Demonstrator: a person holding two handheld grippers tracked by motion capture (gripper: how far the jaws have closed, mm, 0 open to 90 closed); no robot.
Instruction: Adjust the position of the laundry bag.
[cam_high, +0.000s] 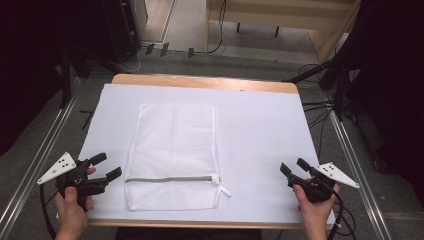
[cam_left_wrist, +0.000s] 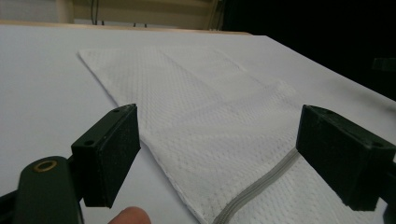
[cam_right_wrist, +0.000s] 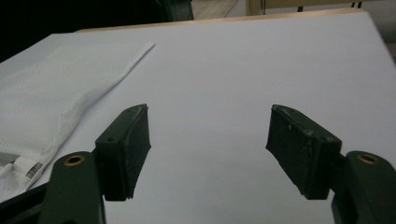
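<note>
1. There is one table (cam_high: 200, 81) with a light wooden edge, and one white sheet (cam_high: 260, 135) covers almost all of its top.
2. On the sheet lies one white mesh bag (cam_high: 172, 150). It lies flat, left of the middle of the table, with its long side running away from the person.
3. The bag has one grey zipper (cam_high: 170, 178). The zipper runs across the bag close to the near end, and its one white pull tab (cam_high: 224, 190) sticks out past the right edge of the bag onto the sheet.
4. Two hands come in from the bottom of the high view, and each hand holds one gripper, so there are two grippers.
5. The left gripper (cam_high: 110, 167) is at the near left corner of the sheet, just beside the left edge of the bag but not touching it. Its two jaws stand wide apart and nothing is between them. In the left gripper view the bag and its zipper show beyond the gap between the jaws.
6. The right gripper (cam_high: 294, 168) is at the near right part of the sheet, well apart from the bag. Its two jaws are also spread wide with nothing between them, and in the right gripper view there is bare white sheet in front of them.
7. Each gripper carries one grey three-cornered plate on top, so there are two plates, and one black cable trails from each gripper.
8. Around the table there is a grey floor (cam_high: 190, 60) with several black cables on it; I cannot count them exactly.
</note>
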